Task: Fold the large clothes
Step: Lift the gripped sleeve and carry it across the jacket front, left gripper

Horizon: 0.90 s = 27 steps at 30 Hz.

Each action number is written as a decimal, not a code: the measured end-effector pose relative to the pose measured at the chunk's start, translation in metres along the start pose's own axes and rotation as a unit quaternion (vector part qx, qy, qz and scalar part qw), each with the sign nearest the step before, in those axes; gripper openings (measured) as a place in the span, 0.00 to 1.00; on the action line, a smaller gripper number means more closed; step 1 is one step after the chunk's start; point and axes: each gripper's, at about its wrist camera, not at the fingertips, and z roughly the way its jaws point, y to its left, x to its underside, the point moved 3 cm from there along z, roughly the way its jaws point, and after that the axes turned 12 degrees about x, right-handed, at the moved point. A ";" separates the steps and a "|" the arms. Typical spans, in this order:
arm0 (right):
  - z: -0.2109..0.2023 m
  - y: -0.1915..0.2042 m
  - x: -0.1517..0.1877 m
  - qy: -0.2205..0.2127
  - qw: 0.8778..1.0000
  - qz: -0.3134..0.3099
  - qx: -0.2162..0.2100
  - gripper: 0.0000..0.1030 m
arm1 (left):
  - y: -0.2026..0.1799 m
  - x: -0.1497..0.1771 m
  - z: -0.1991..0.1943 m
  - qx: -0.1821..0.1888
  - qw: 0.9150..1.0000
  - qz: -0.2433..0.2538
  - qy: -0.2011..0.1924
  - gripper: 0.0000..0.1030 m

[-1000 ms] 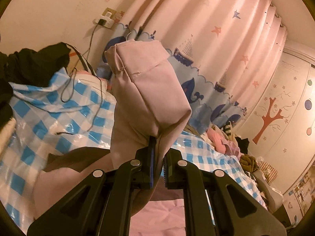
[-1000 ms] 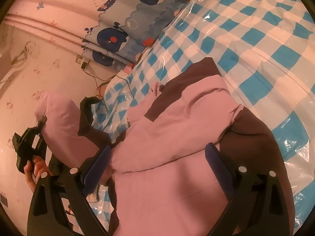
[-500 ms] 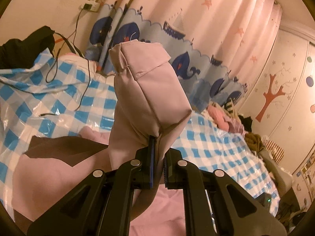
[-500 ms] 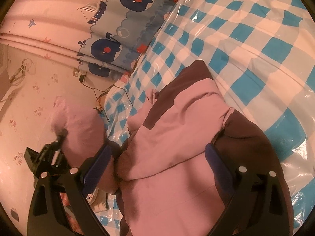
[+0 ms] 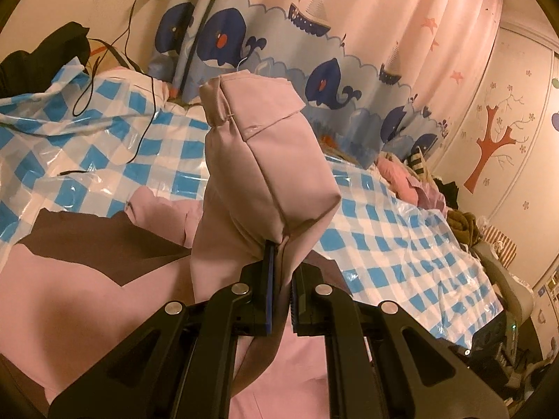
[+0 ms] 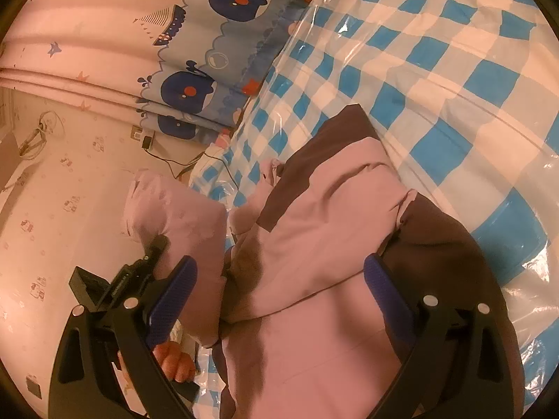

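Pink padded fabric, the sleeve (image 5: pixel 265 160) of the jacket (image 6: pixel 314 272), is pinched between the closed jaws of my left hand-held gripper (image 5: pixel 281 300) and stands up past them, cuff pointing away toward the curtain (image 5: pixel 349 35). The jacket body lies flat on the checked bed cover (image 6: pixel 436 87), to the right of that sleeve. My right hand-held gripper (image 6: pixel 279 300) hovers wide open and empty over the body, so I judge the left carries the sleeve across.

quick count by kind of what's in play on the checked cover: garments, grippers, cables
garments: 1, the pink and brown jacket, its sleeve clamped in the left gripper
grippers: 2, with the right gripper open
cables: 1, a black cable
total: 4
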 end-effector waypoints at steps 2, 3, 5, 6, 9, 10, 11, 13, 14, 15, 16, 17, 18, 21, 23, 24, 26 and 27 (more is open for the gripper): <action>0.000 0.000 0.000 0.000 1.000 -0.001 0.000 0.90 | 0.000 0.005 0.005 -0.003 1.000 0.002 0.005 0.05; 0.000 0.000 0.000 -0.001 1.000 0.000 0.000 0.90 | 0.000 0.007 0.008 -0.004 1.000 0.004 0.007 0.05; 0.000 0.000 0.000 0.000 1.000 0.000 0.000 0.90 | -0.001 0.013 0.013 -0.007 1.000 0.007 0.013 0.05; 0.001 0.000 0.000 0.000 1.000 0.001 0.000 0.90 | -0.001 0.015 0.015 -0.007 1.000 0.008 0.015 0.05; 0.003 0.001 0.001 0.001 1.000 0.002 0.000 0.90 | -0.001 0.022 0.022 -0.010 1.000 0.010 0.021 0.05; 0.002 0.000 0.000 0.001 1.000 0.002 -0.001 0.90 | -0.001 0.026 0.025 -0.011 1.000 0.011 0.023 0.05; 0.002 0.000 0.000 0.001 1.000 0.002 -0.001 0.90 | -0.001 0.028 0.026 -0.012 1.000 0.011 0.025 0.05; 0.002 0.000 0.000 0.001 1.000 0.002 -0.001 0.90 | -0.001 0.034 0.031 -0.013 0.999 0.014 0.029 0.05; 0.002 0.000 0.000 0.001 1.000 0.002 -0.001 0.90 | -0.002 0.036 0.032 -0.014 0.999 0.016 0.031 0.05; 0.002 0.000 0.000 0.000 1.000 0.003 -0.001 0.90 | -0.003 0.039 0.034 -0.016 0.999 0.021 0.034 0.05; 0.002 0.000 0.000 0.000 1.000 0.003 -0.001 0.90 | -0.004 0.041 0.035 -0.017 0.999 0.024 0.036 0.05; 0.002 0.000 0.000 0.000 1.000 0.003 -0.001 0.90 | -0.005 0.045 0.037 -0.018 0.999 0.028 0.039 0.05; 0.002 0.000 0.001 0.000 1.000 0.004 -0.002 0.90 | -0.006 0.048 0.039 -0.020 0.998 0.032 0.042 0.05; 0.004 -0.002 0.001 0.002 1.000 0.008 -0.004 0.90 | -0.008 0.059 0.044 -0.026 0.997 0.042 0.054 0.06; 0.004 -0.003 0.000 0.003 1.000 0.009 -0.005 0.90 | -0.009 0.066 0.048 -0.030 0.996 0.049 0.064 0.06; 0.004 -0.003 0.000 0.004 1.000 0.010 -0.005 0.90 | -0.010 0.070 0.050 -0.032 0.996 0.053 0.069 0.06; 0.005 -0.003 0.000 0.004 1.000 0.011 -0.006 0.90 | -0.012 0.078 0.054 -0.035 0.994 0.062 0.078 0.06; 0.005 -0.004 -0.001 0.005 1.000 0.012 -0.006 0.90 | -0.014 0.080 0.056 -0.036 0.994 0.066 0.083 0.06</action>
